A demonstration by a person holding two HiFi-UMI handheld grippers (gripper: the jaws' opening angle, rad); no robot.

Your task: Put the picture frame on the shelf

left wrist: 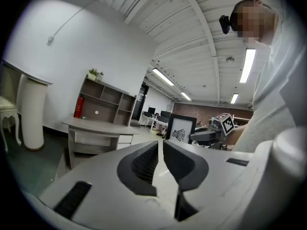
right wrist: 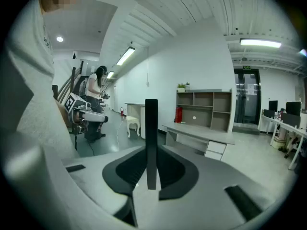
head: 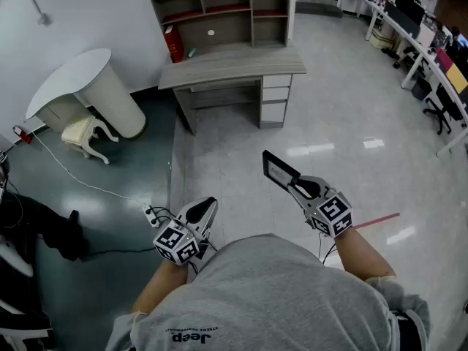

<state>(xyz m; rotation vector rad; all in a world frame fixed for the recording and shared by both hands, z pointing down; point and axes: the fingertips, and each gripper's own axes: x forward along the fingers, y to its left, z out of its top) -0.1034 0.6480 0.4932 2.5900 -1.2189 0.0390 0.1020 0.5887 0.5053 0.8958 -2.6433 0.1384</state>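
The black picture frame (head: 281,172) is clamped in my right gripper (head: 297,186) and held out over the floor. In the right gripper view the picture frame (right wrist: 151,138) stands edge-on, upright between the pads of the right gripper (right wrist: 151,176). The left gripper view shows the picture frame (left wrist: 181,128) face-on, with a dark drawing on white. My left gripper (head: 207,205) hangs low on the left. Its jaws stand together with nothing between them, as the left gripper (left wrist: 160,146) shows in its own view. The shelf (head: 223,9) stands on a grey desk (head: 234,64) several steps ahead.
A red fire extinguisher (head: 174,42) stands at the shelf's left end. A white round-topped stand (head: 91,86) and a small white stool (head: 84,132) sit at far left. A power strip (head: 151,216) with cable lies on the floor. Office desks and chairs (head: 428,46) line the right.
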